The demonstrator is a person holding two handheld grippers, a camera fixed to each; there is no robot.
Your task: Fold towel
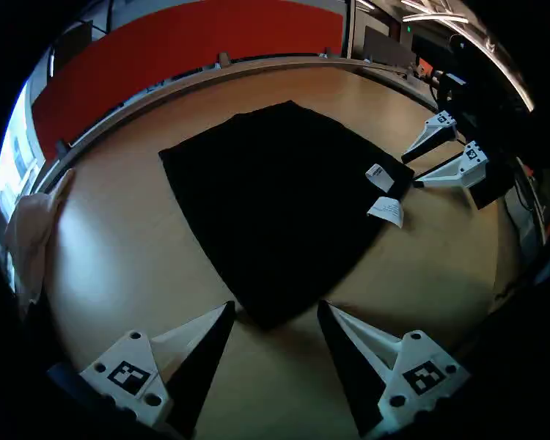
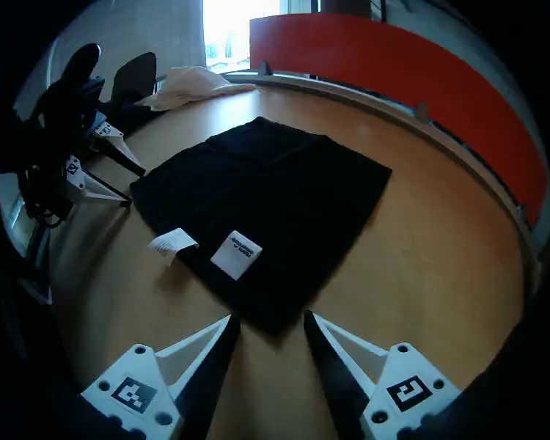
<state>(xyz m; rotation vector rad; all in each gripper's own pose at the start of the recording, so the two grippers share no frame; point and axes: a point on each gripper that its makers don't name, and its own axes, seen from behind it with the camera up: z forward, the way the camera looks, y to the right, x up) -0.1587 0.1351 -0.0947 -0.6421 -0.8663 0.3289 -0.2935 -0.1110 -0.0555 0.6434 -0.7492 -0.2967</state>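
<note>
Towel (image 1: 275, 213) corner between spread left gripper (image 1: 276, 303) fingers (image 1: 202, 352), apparently untouched

Both grippers open, one at each of two neighbouring corners of the towel (image 1: 275, 198).

The left gripper (image 1: 275, 306) points in at one towel corner with its jaws spread wide, and the tip of that corner lies in the gap between its two fingers. The right gripper (image 2: 271, 315) is posed the same way at the next corner, fingers parted on either side of the cloth's point. Seen from the left gripper view, the right gripper (image 1: 411, 171) sits low, with its fingertips at the towel's edge. Whether either gripper touches the towel cannot be told.
</note>
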